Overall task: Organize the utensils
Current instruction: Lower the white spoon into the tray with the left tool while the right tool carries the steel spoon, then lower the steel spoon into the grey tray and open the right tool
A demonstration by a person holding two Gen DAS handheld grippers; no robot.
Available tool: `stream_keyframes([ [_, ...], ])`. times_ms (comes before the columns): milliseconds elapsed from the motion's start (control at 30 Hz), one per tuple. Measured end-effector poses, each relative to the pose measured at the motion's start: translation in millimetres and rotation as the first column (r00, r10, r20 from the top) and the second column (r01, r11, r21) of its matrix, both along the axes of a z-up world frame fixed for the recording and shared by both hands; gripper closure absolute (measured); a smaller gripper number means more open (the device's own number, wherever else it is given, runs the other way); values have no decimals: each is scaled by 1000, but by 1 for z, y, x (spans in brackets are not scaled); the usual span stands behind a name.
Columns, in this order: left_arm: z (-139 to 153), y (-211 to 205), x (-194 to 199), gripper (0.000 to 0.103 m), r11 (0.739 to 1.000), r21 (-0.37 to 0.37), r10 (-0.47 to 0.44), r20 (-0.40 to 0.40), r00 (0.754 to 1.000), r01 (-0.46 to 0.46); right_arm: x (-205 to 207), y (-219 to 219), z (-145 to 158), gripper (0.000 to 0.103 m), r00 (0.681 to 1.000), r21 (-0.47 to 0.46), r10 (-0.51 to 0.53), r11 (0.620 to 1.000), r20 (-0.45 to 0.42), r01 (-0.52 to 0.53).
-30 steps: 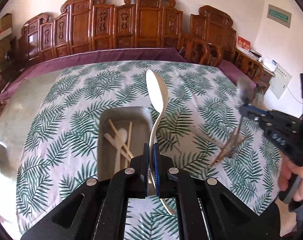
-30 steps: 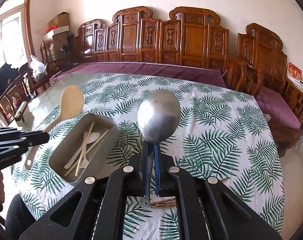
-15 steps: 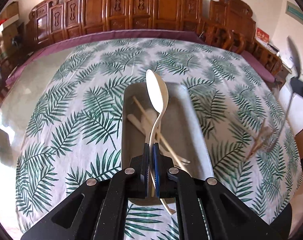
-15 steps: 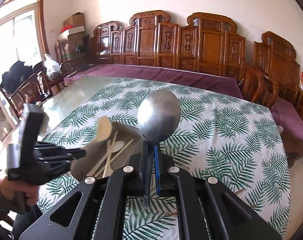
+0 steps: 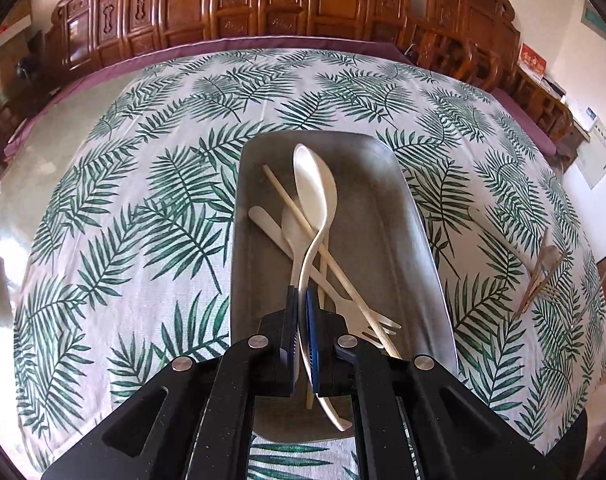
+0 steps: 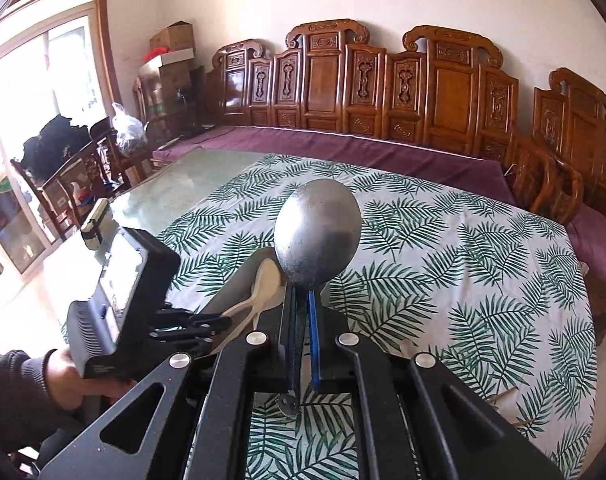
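My left gripper [image 5: 301,300] is shut on a cream wooden spoon [image 5: 317,196] and holds it low over the grey metal tray [image 5: 387,216], bowl pointing away. In the tray lie a chopstick [image 5: 303,216], a wooden spatula [image 5: 267,224] and a wooden fork [image 5: 367,320]. My right gripper [image 6: 301,300] is shut on a metal spoon [image 6: 317,240], bowl upright, held above the table to the right of the tray [image 6: 233,294]. The left gripper [image 6: 191,326] with its spoon also shows in the right wrist view.
The round table carries a palm-leaf cloth [image 5: 143,208]. Loose wooden utensils [image 5: 541,276] lie on it right of the tray. Carved wooden chairs [image 6: 383,88] ring the table. A purple cloth [image 6: 343,148] edges the far side.
My left gripper has moved forward and down with the wooden spoon, from beside the tray to low over it. My right gripper has risen and drawn back a little with the metal spoon.
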State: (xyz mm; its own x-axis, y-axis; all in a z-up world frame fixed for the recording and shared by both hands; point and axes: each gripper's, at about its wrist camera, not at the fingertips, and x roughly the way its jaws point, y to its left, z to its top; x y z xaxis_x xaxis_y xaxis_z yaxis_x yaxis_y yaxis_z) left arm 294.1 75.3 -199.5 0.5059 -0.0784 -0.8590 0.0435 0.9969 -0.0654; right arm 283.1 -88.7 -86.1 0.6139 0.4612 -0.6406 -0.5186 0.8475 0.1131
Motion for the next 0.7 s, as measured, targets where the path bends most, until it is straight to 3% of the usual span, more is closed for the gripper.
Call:
stream_keyframes([
  [233,10,7,-5,86,1000,-23,12,22,1000,-12,3,10,-2,96,1000,6,19,1000,-6,-19],
  [700,49,49,-37,80,998,-32,59,109,992,-55,11,63,-10,96,996,20,88,996,-26,-87],
])
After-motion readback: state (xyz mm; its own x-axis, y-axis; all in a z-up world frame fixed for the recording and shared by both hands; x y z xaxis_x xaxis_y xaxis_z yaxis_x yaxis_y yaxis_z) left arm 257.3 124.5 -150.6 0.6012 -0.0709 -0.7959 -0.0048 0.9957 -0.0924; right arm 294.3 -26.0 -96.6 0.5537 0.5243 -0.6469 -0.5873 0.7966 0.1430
